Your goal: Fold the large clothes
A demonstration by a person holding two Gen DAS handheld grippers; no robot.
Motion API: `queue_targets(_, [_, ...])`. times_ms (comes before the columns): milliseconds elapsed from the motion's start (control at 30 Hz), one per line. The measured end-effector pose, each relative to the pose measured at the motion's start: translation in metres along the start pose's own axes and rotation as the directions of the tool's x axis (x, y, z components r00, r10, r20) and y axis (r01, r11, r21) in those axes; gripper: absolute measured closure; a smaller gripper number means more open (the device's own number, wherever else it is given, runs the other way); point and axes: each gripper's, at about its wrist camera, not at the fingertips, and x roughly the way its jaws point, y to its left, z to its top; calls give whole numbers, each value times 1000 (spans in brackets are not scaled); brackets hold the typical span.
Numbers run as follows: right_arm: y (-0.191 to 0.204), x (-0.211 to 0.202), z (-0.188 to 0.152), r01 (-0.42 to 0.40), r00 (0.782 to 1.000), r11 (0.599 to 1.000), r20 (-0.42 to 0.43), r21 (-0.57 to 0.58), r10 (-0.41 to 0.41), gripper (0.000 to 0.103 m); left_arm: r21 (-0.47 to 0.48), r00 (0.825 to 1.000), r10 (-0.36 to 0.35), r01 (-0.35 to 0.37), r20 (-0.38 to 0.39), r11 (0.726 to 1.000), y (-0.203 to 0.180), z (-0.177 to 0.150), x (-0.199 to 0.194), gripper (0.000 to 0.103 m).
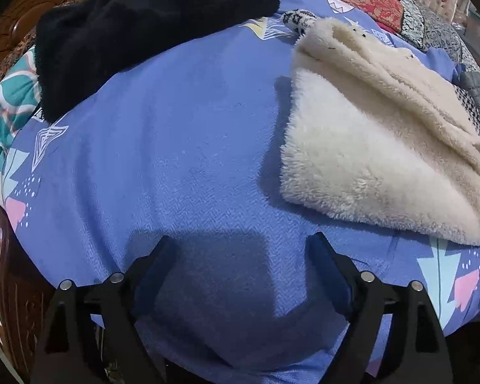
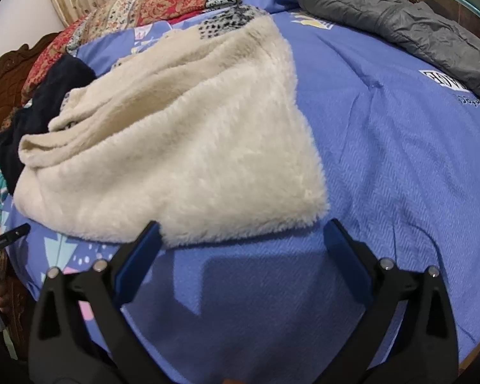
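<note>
Cream fleece garment [image 1: 377, 140] lies folded on the blue bedspread [image 1: 182, 147], at right of the left view and centre-left of the right view. Left gripper [image 1: 241, 243] and right gripper [image 2: 241, 228] both hang released, holding nothing. Black garment [image 1: 137, 28] sits upper left.

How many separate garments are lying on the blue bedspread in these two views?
3: a cream fleece folded mid-bed, a black fleece at the far left, a grey quilted jacket at the far right. Others may lie out of frame.

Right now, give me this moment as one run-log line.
left gripper: open, empty | right gripper: open, at cream fleece corner | fleece: folded on blue bedspread
</note>
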Motion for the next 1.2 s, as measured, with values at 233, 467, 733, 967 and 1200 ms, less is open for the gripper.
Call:
queue_targets(233, [3,-12,3,-18,999,996,-28,-82,15,6,149,992,29,-47,123,988,5,6,-35,2])
queue_targets(467, [-5,-59,27,16,991,986,131,-167,7,9,365,945,16,-142,327,920,-4,30,-68,2])
queue_targets(733, [-5,-37,83,52,991,973,135,-226,-22,11,581,935,-79,-146,344,801,-57,80,-34,2])
queue_targets(967, [-15,12,121,17,999,968,45,-250,-5,15,695,961,-145,-63,236,716,-93,89,-2,26])
queue_targets(1200, [-17,4,127,-210,976,968,25,-137,215,95,607,940,-224,23,257,794,-84,95,-26,70])
